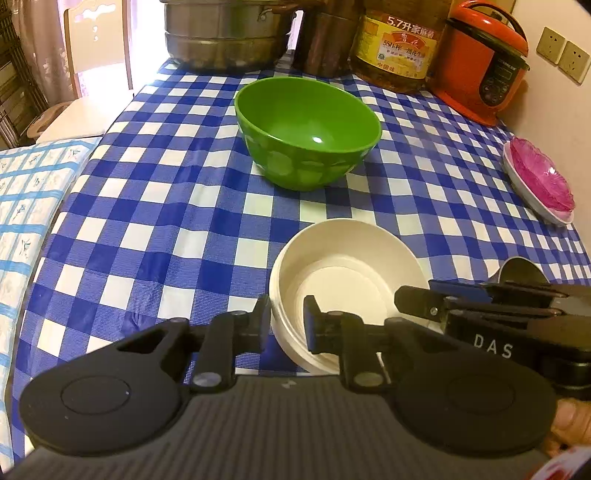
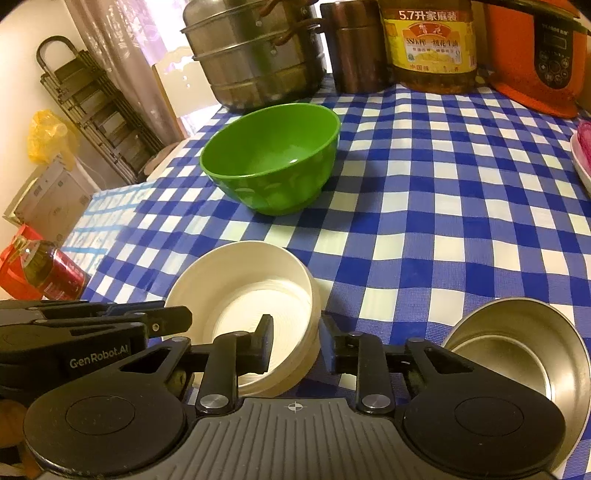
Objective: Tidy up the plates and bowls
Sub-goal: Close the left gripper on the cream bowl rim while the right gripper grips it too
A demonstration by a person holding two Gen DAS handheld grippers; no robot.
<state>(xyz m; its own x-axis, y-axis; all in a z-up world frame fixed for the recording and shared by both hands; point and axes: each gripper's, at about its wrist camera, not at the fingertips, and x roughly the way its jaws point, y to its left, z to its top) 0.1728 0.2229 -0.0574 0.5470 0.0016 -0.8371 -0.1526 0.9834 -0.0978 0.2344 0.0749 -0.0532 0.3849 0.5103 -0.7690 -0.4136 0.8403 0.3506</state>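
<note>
A white bowl (image 1: 343, 280) sits near the front of the blue checked table (image 1: 166, 229). My left gripper (image 1: 287, 325) straddles its left wall, one finger outside and one inside, with a gap that looks wider than the wall. My right gripper (image 2: 295, 345) straddles its right wall (image 2: 314, 314) the same way. The white bowl also shows in the right wrist view (image 2: 243, 295). A green bowl (image 1: 308, 133) stands empty behind it, also in the right wrist view (image 2: 271, 158). A steel bowl (image 2: 524, 350) lies at the right front. A pink glass dish on a white plate (image 1: 539, 181) is at the right edge.
A steel steamer pot (image 1: 225, 33), a brown canister (image 1: 328, 37), an oil bottle (image 1: 399, 44) and an orange rice cooker (image 1: 480, 62) line the back of the table. A chair (image 1: 96, 44) stands beyond the left corner. A light checked surface (image 1: 26, 206) adjoins the left.
</note>
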